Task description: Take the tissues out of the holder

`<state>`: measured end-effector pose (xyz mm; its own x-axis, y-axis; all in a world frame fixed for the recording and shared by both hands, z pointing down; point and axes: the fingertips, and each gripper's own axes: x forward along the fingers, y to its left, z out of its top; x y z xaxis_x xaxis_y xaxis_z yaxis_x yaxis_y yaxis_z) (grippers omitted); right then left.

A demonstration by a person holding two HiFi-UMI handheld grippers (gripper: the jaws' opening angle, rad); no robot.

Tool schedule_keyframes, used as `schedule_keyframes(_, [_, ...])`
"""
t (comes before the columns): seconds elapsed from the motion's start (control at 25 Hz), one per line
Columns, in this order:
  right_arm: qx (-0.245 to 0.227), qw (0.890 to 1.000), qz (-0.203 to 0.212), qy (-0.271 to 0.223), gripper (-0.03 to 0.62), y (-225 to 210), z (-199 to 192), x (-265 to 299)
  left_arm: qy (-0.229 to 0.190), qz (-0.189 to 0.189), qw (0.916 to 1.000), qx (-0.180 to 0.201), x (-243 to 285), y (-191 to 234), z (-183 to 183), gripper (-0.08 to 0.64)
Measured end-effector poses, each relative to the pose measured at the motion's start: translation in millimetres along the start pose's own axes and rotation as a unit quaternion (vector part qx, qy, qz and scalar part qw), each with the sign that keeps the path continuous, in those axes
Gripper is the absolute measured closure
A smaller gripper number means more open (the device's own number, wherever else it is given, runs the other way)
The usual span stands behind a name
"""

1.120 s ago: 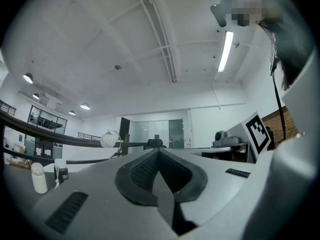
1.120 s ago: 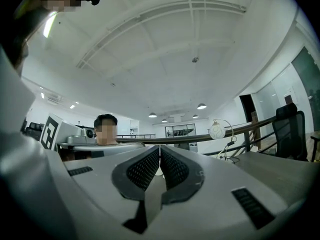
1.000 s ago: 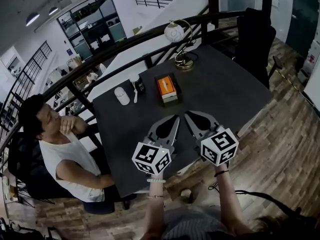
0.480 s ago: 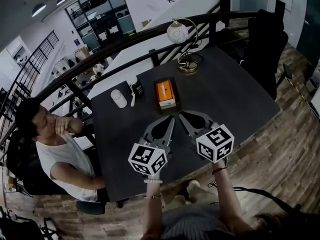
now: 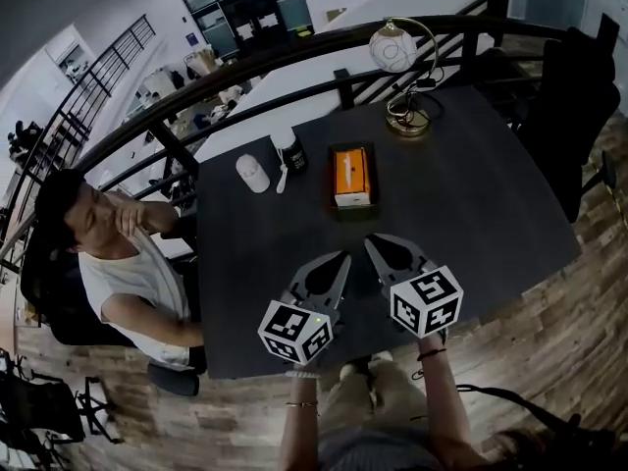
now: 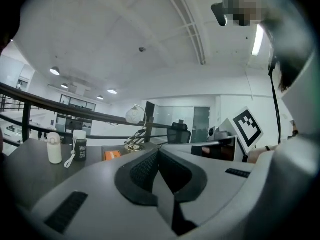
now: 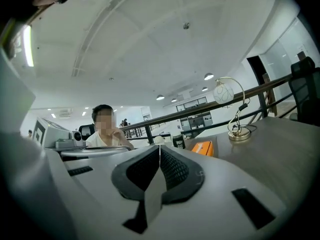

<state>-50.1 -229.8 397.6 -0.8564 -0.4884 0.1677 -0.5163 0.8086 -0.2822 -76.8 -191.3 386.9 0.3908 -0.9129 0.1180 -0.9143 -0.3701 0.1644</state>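
Both grippers hover over the near edge of the dark table [image 5: 471,194], side by side and well apart from the tissue holder [image 5: 354,210]. The left gripper [image 5: 342,259] is clenched: in the left gripper view its two ribbed pads [image 6: 145,170] meet along a thin seam with nothing between them. The right gripper [image 5: 372,242] is clenched too, its pads [image 7: 172,168] pressed together and empty in the right gripper view. The two sets of tips angle toward each other and toward the far side of the table.

The holder sits near the middle of the table, beyond the grippers, with the orange tissues [image 5: 351,170] lying inside it and a pale strip showing at the pack's near end. To the left of the holder stand a dark jar [image 5: 291,152] and, further left, a white bottle [image 5: 252,173]. A lamp [image 5: 396,47] with a round white shade and a curved brass arm stands at the far right of the table by the railing [image 5: 245,77]. A person [image 5: 113,263] in a white top sits at the table's left side, one hand raised to the face.
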Motion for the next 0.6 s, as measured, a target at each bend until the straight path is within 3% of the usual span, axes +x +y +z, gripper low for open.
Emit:
schedule_keyframes(0.28, [0.032, 0.999, -0.005, 0.01, 0.577, -15, -10, 29, 0.018, 0.017, 0.9996, -0.014, 13, 30, -11, 0.552])
schedule_keyframes(0.48, [0.025, 0.999, -0.009, 0.021, 0.572, -33, -1, 53, 0.027, 0.008, 0.9995, -0.012, 31, 55, -12, 0.552])
schedule_keyframes(0.6, [0.02, 0.999, -0.008, 0.035, 0.5, -42, 7, 76, 0.026, 0.002, 0.9996, -0.014, 42, 73, -8, 0.552])
